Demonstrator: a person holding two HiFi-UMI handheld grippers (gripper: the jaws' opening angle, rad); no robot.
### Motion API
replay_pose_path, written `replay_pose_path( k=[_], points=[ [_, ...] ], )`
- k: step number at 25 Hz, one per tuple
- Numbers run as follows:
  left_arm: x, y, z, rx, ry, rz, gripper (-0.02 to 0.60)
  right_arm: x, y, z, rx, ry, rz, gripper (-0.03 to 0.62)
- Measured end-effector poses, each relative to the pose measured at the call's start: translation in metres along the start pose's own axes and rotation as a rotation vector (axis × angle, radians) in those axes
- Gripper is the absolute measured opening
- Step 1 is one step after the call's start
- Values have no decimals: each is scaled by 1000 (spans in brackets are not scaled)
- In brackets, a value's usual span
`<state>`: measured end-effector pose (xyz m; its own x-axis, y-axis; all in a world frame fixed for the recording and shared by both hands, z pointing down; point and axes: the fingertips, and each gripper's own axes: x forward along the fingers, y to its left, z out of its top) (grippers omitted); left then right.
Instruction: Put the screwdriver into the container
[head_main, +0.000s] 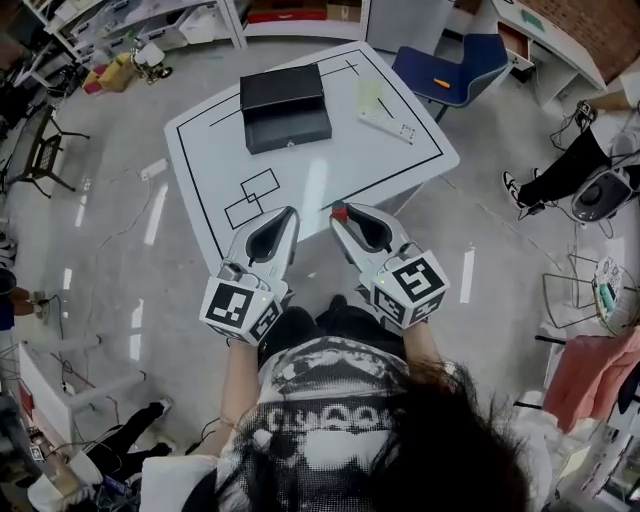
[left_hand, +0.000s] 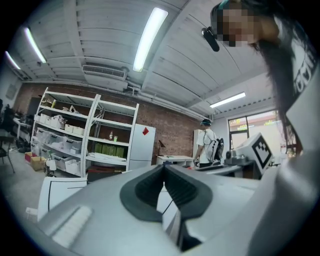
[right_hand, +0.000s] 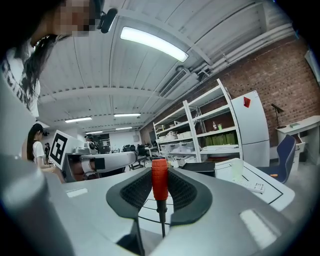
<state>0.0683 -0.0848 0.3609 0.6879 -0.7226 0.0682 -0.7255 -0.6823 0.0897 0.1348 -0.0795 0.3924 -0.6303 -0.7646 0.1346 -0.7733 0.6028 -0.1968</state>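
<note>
My right gripper (head_main: 340, 214) is shut on a screwdriver with a red handle (right_hand: 159, 183). The handle stands upright between the pads and the thin dark shaft (right_hand: 162, 220) points down toward the gripper body. In the head view only the red tip (head_main: 339, 211) shows at the jaw ends. My left gripper (head_main: 291, 213) is shut, its pads meeting at the tip (left_hand: 163, 167) with nothing between them. Both grippers hover near my body, off the near edge of the white table (head_main: 400, 170). The black box-shaped container (head_main: 285, 107) sits at the table's far side, well ahead of both grippers.
On the table's far right lie a white remote-like strip (head_main: 388, 126) and a clear cup (head_main: 368, 95). A blue chair (head_main: 450, 70) stands beyond the table. Shelving (left_hand: 85, 140) and other people are in the room. Cables lie on the floor at left.
</note>
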Motion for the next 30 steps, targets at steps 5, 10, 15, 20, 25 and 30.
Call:
replay_pose_path(
  k=[5, 10, 15, 20, 25, 30],
  points=[
    [8, -1, -4, 6, 22, 19, 0, 1, -13, -2, 21, -3, 10, 98],
    [11, 2, -8, 10, 50, 35, 0, 5, -23, -4, 41, 3, 12, 98],
    [16, 10, -8, 10, 56, 52, 0, 14, -29, -3, 44, 12, 23, 98],
    [25, 25, -10, 8, 66, 56, 0, 32, -41, -2, 37, 22, 22, 98],
    [30, 55, -11, 3, 64, 76, 0, 63, -49, 0, 18, 39, 25, 98],
    [36, 92, -9, 0, 62, 87, 0, 98, -57, 5, -7, 53, 15, 98]
  ],
)
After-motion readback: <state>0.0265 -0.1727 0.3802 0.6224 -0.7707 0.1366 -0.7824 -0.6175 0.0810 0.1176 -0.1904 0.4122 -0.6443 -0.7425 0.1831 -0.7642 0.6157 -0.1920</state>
